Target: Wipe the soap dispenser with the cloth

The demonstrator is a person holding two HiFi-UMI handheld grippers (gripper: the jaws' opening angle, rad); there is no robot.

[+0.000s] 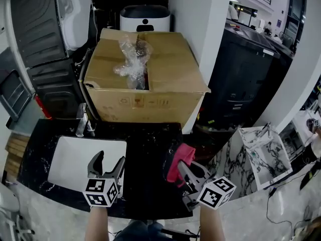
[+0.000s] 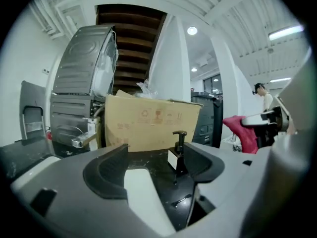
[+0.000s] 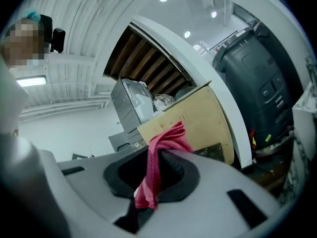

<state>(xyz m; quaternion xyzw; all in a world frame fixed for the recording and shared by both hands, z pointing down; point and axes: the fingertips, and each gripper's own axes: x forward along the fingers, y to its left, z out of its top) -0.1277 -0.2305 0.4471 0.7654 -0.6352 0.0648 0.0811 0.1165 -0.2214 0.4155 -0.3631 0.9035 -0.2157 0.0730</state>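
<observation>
The soap dispenser [image 2: 178, 153], a black pump bottle with a white label, stands on the black counter [image 1: 146, 157] a little beyond my left gripper's right jaw. In the head view I cannot pick it out against the dark top. My left gripper [image 1: 110, 158] [image 2: 153, 158] hovers over the right edge of the white basin [image 1: 72, 162], open with nothing between its jaws. To the right, my right gripper [image 1: 181, 168] [image 3: 161, 170] is shut on a pink-red cloth [image 1: 181, 156] [image 3: 166, 140] that bunches above the jaws and hangs down between them. That cloth [image 2: 241, 129] also shows at the right of the left gripper view.
A large cardboard box [image 1: 145, 79] with crumpled plastic wrap on top stands just behind the counter. A metal tap [image 1: 82, 120] rises at the basin's back edge. A white pillar [image 1: 198, 29] and a black cabinet [image 1: 246, 79] are at the right, a marble-patterned box [image 1: 263, 152] lower right.
</observation>
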